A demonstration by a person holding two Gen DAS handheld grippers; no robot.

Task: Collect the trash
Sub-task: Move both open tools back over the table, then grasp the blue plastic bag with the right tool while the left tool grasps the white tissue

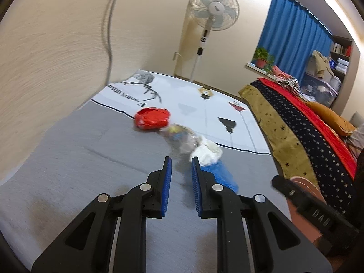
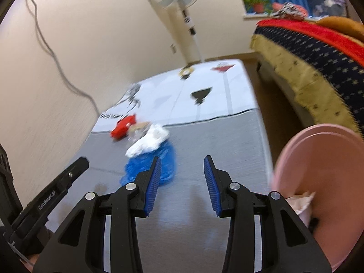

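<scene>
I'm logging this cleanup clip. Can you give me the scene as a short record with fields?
surface: grey mat
trash: red wrapper, clear bag, white tissue, blue bag, lying together
bin: pink bucket, right of the mat, some trash inside
left gripper: empty, narrow gap
right gripper: open, empty
background: fan

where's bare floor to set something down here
Free: grey mat between the blue bag and pink bin, and the printed white mat behind. Crowded: the trash row from the red wrapper to the white tissue.
</scene>
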